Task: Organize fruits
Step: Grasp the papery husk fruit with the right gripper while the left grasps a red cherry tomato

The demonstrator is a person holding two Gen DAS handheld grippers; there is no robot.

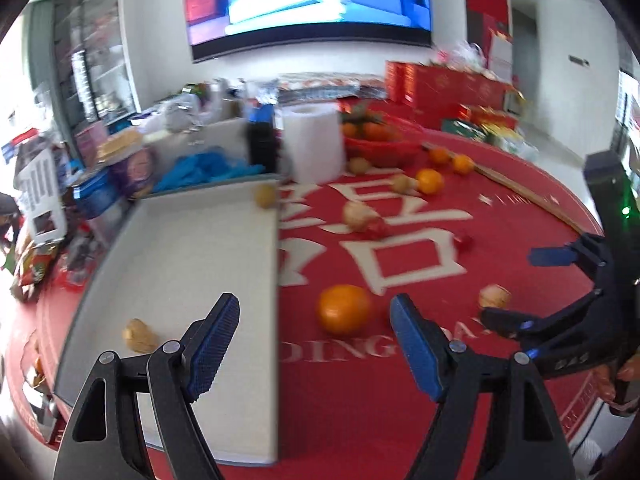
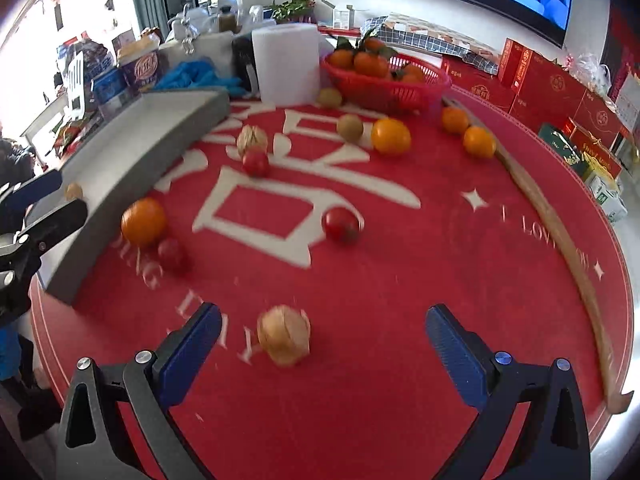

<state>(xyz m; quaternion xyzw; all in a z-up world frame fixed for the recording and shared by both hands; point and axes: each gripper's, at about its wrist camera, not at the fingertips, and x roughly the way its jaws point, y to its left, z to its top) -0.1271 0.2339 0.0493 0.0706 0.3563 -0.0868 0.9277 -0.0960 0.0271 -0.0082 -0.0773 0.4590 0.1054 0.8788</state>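
Both grippers stand wide and hold nothing; the left gripper [image 1: 316, 350] hangs over the near edge of the grey tray [image 1: 192, 248], 1 finger above the tray floor and the other above the red tablecloth [image 1: 400, 420], while the right gripper [image 2: 324, 344] points down at a walnut [image 2: 284, 335] that lies on the cloth between its blue pads, apart from both; the pictures are smeared, so fine contact is hard to read.

The tray already holds 2 pale nuts: 1 near the left gripper [image 1: 139, 335] and 1 at the far corner [image 1: 266, 196]; the rest of the produce is loose on the cloth: an orange [image 1: 345, 309] just beside the tray wall, 3 small red tomatoes [image 2: 341, 224], more oranges [image 2: 391, 136] and another walnut [image 2: 252, 140] further off, and a red basket [image 2: 386, 84] of tangerines at the back.

My reading is that sorting is at an early stage, and the step in hand is a fresh pick by each gripper; the right one looks closest to it; it needs to drop a little, centre the walnut between the pads and close gently, since a round shell can roll or squirt out; the left one would have to swing toward the orange beside the tray.
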